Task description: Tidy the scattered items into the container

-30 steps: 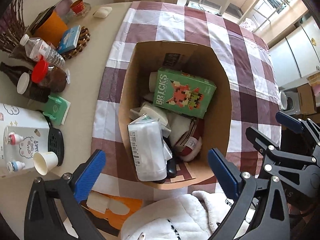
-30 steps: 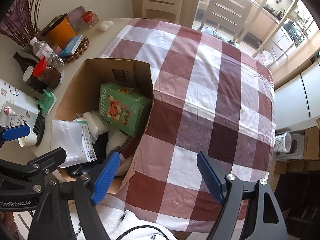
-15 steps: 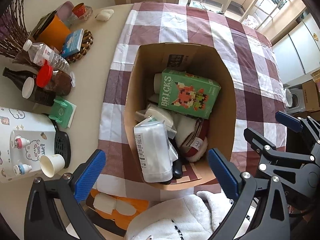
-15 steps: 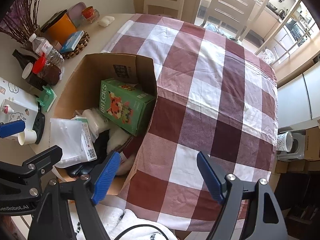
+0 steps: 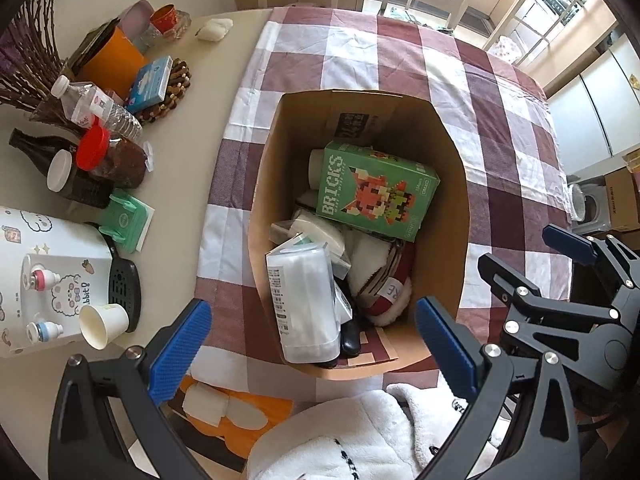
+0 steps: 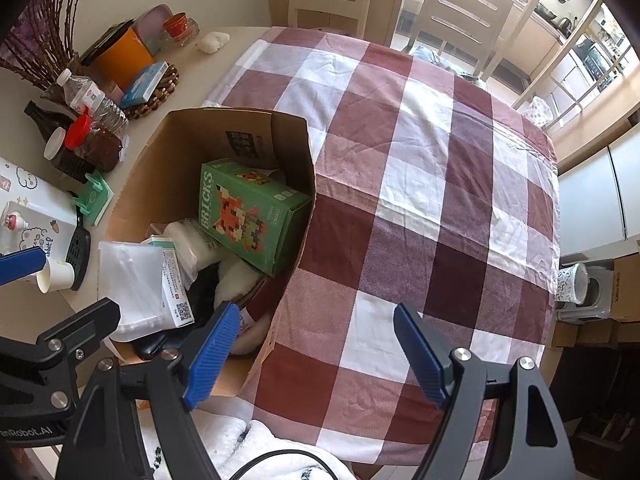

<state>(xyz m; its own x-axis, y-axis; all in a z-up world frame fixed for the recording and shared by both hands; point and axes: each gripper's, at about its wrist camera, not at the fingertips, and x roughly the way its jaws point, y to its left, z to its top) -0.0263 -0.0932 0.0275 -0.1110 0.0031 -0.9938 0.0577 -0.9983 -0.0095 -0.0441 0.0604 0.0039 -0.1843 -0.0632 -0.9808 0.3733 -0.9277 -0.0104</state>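
Showing box [image 5: 456,184] depths, left view, right view [image 6: 288,152] partly.

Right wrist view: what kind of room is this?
Most likely a home dining area opening onto a kitchen: a round table under a maroon-and-white checked tablecloth, cream slat-back dining chairs behind it, and household clutter such as a clear plastic water bottle.
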